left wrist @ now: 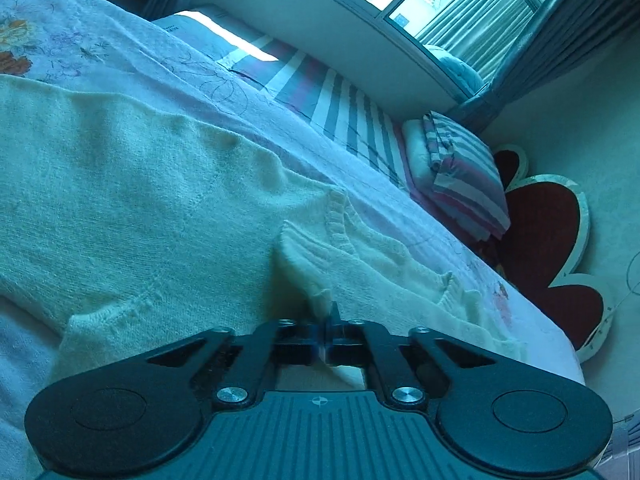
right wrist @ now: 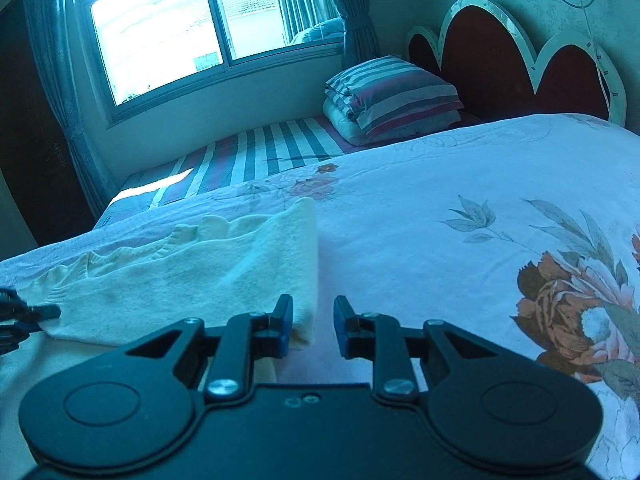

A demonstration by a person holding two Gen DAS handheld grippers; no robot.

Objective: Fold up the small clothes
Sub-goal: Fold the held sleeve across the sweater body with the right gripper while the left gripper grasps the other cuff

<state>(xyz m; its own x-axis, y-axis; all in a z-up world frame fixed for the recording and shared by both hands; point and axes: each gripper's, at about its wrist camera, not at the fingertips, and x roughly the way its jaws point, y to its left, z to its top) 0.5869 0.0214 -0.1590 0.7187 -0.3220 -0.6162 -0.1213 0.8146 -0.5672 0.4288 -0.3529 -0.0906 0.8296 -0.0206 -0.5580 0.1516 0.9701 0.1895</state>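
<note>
A cream knitted sweater (left wrist: 160,200) lies spread on the floral bed cover (left wrist: 120,52). In the left wrist view my left gripper (left wrist: 329,320) is shut, and a small fold of the sweater's ribbed edge is pinched at its tips. The right wrist view shows the sweater (right wrist: 200,272) folded over, with its near corner lying partly between the blue pads (right wrist: 285,320). My right gripper (right wrist: 314,324) is open there, and a gap shows beside the cloth. The left gripper (right wrist: 44,313) shows at the left edge of this view, on the sweater's other end.
The floral cover (right wrist: 460,200) stretches bare to the right of the sweater. Folded striped bedding (right wrist: 392,100) sits at the bed's head by a red scalloped headboard (right wrist: 500,48). A striped sheet (right wrist: 260,152) and a curtained window (right wrist: 160,20) lie beyond.
</note>
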